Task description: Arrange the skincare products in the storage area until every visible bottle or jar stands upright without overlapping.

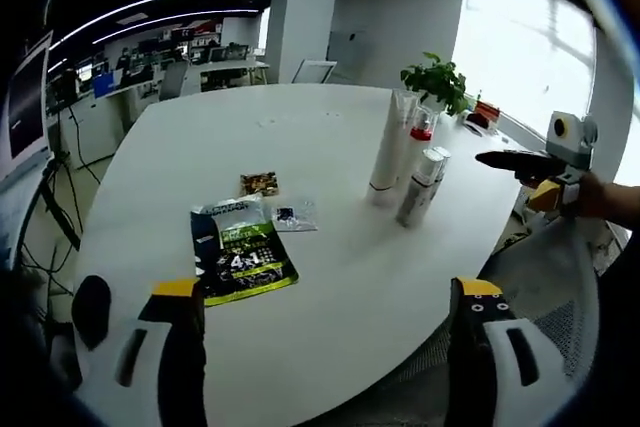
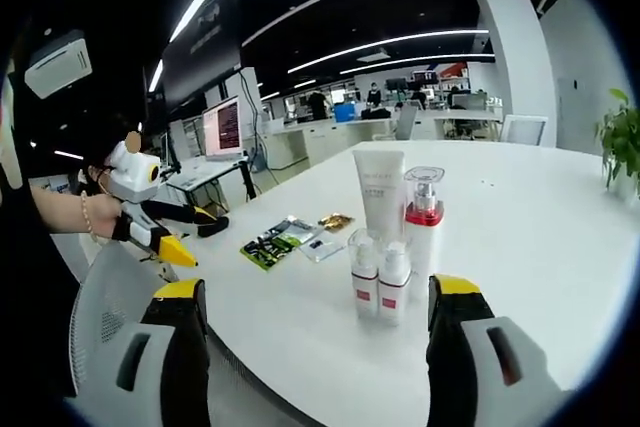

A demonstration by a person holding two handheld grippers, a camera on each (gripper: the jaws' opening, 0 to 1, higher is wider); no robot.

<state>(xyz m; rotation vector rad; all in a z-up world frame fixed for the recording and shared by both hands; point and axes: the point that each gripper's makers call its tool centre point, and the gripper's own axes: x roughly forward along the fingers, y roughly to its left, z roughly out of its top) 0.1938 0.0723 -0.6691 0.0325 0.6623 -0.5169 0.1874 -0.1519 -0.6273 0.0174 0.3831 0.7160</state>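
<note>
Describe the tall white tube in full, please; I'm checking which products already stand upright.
The white tube stands upright on its cap end on the white table, its wide flat crimped end on top, tapering downward. It looks like matte plastic with small print near the top, too small to read. It is the tallest of the group, behind two small bottles and beside a clear-capped pump bottle with a red collar. Whether it touches them cannot be told. In the left gripper view it also stands upright.
</note>
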